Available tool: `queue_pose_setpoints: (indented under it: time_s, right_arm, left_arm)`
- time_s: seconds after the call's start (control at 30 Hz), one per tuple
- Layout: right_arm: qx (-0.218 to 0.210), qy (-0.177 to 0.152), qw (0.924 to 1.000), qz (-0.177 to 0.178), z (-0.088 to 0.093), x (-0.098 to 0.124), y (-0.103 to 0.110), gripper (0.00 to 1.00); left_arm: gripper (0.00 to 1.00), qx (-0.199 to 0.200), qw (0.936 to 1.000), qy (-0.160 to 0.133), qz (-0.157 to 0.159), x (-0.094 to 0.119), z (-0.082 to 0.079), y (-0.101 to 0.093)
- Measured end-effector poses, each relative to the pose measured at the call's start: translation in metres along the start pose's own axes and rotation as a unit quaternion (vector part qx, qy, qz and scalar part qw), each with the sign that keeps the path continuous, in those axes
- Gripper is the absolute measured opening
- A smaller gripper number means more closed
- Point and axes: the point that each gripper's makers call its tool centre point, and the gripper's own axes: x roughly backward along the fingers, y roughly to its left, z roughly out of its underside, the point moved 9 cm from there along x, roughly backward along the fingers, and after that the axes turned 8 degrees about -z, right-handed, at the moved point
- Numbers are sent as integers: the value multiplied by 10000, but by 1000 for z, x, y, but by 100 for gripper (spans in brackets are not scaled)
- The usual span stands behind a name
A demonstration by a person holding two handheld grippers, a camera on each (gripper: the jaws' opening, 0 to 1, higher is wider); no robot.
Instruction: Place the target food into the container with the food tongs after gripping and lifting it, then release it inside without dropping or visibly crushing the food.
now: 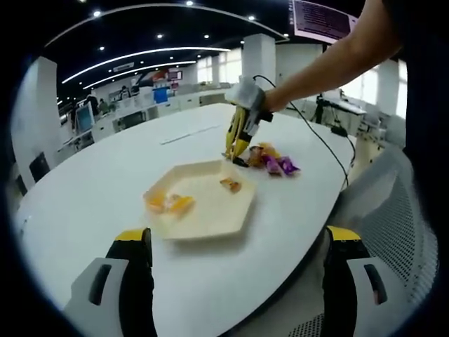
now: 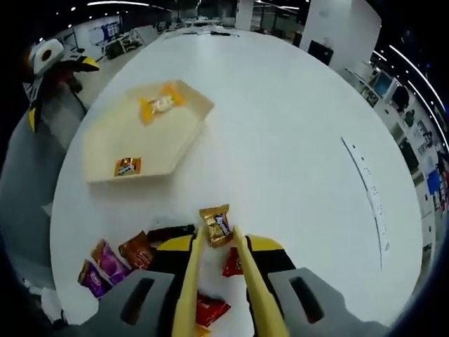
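Right tongs (image 2: 223, 242) narrowed on a gold-wrapped snack (image 2: 216, 225), held just above the white desk (image 2: 295, 126) beside a heap of other wrapped snacks (image 2: 116, 263). Left tongs (image 1: 238, 242) spread wide, holding nothing. Hexagonal tray (image 1: 203, 219) sits near the pile with three wrapped pieces already inside.
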Motion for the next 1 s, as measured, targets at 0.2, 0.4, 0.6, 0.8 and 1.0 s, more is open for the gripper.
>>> queue_pose_setpoints:
  time_s: [0.2, 0.4, 0.6, 0.8, 1.0]
  right_arm:
    - [79, -24, 10000, 38, -4, 0, 0, 29]
    - [269, 9, 9996, 101, -9, -4, -1, 29]
    - [229, -171, 9994, 189, -16, -1, -8, 28]
    - [374, 20, 9993, 52, -14, -10, -8, 28]
    - [-174, 65, 9998, 45, -11, -9, -8, 22]
  left_arm:
    - [97, 9, 10000, -2, 0, 0, 0, 0]
    - [97, 28, 10000, 1, 5, 0, -1, 0]
    - [97, 34, 10000, 15, -7, -1, 0, 0]
    - [97, 40, 10000, 31, -10, -1, 0, 0]
    - [97, 46, 10000, 31, -7, -2, 0, 0]
